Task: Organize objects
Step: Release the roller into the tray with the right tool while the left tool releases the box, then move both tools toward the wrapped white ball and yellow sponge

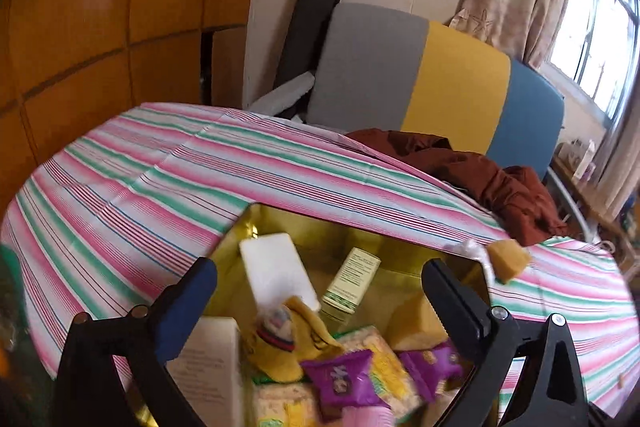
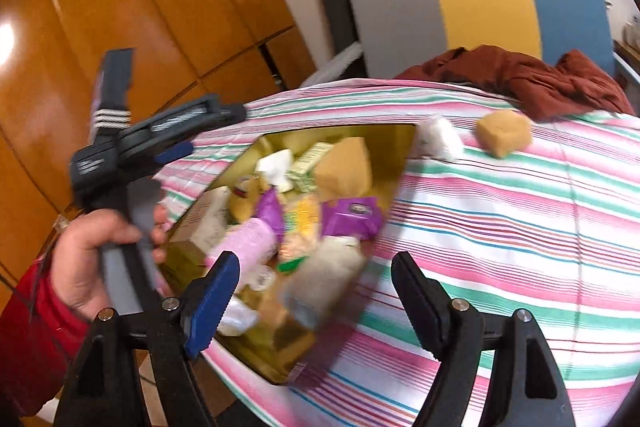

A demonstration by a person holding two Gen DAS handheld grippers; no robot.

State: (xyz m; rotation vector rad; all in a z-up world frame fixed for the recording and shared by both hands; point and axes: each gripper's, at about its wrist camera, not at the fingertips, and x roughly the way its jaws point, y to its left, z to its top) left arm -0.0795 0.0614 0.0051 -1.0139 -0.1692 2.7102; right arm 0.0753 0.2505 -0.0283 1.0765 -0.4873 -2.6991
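Both your grippers hover with jaws spread over a gold box of odds and ends on the striped tablecloth.

Your left gripper [image 1: 320,303] stands released above the gold box [image 1: 280,223], nothing pressed between its fingers; below it lie a white block [image 1: 276,271], a small green carton [image 1: 352,279], a yellow sock [image 1: 284,343] and purple packets [image 1: 344,375]. Your right gripper [image 2: 316,291] is released too and holds nothing. A sponge [image 2: 504,133] and a white wad [image 2: 438,139] sit outside the box on the tablecloth [image 2: 520,227]. Your left hand [image 2: 92,255] grips its handle.
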